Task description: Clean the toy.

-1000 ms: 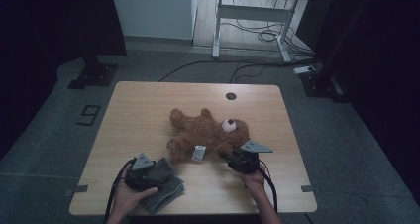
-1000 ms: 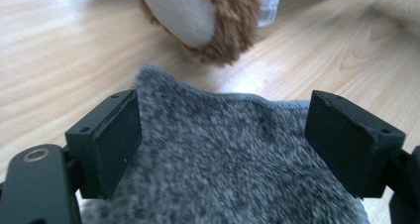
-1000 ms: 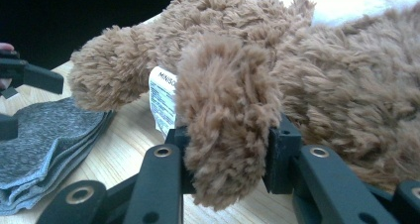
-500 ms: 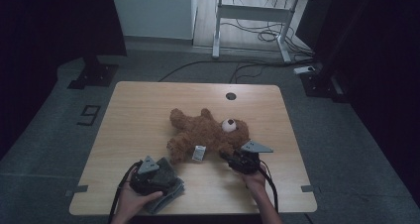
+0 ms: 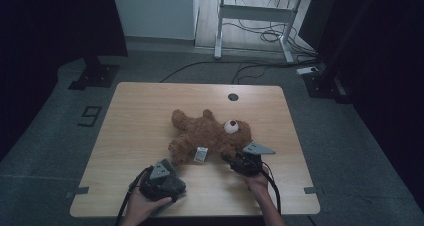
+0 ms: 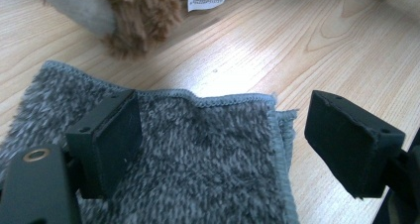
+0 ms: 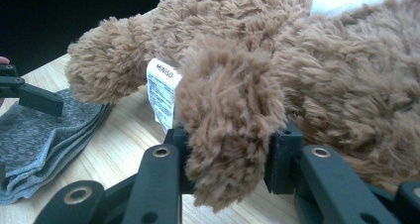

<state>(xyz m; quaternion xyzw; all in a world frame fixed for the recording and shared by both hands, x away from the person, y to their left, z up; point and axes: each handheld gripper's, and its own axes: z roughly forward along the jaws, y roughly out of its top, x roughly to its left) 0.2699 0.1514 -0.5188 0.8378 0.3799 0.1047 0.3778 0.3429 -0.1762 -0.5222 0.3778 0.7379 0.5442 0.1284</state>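
The brown teddy bear [image 5: 210,133] lies mid-table, its white tag [image 7: 162,92] reading "MINISO". The right gripper [image 7: 228,159] pinches a furry limb. Near the bear's foot, the left gripper [image 6: 223,135] gapes wide over a folded grey towel [image 6: 198,164].

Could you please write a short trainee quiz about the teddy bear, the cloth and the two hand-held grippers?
1. True or false: the right hand-held gripper is shut on a limb of the brown teddy bear.
2. What lies under the left hand-held gripper: (a) a grey folded cloth, (b) a sponge, (c) a book?
3. Fill in: the white tag on the bear reads ____.

Key: 1 true. 2 a; the jaws stand apart over it. 3 MINISO.
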